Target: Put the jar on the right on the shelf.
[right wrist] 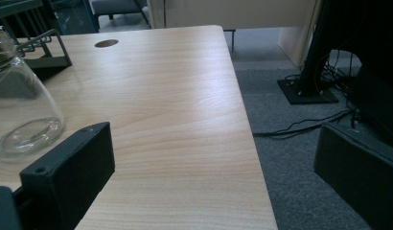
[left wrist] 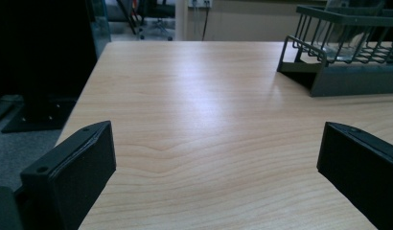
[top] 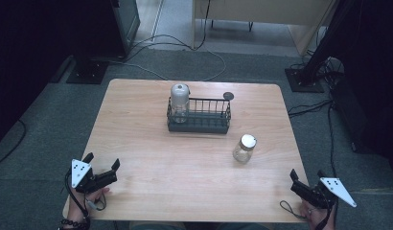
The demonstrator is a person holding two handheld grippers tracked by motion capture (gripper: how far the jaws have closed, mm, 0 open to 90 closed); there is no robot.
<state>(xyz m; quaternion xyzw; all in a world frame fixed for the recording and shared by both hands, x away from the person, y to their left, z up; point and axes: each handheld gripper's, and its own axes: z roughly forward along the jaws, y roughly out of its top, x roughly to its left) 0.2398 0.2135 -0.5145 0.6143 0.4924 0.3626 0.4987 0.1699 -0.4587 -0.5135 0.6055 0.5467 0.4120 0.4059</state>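
Jar [top: 244,148] stands free on the table [top: 151,158] — left gripper [top: 102,163] and right gripper [top: 307,175] both spread wide, holding nothing

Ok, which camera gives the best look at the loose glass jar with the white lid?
The high view: the whole jar shows, lid included, standing right of the wire rack. The right gripper view catches its clear lower body at the left edge.

A lab or test room: grey carpet [top: 36,158] around the wooden table [top: 151,158], loose cables [top: 185,48] and black stand bases [top: 87,72] behind it.
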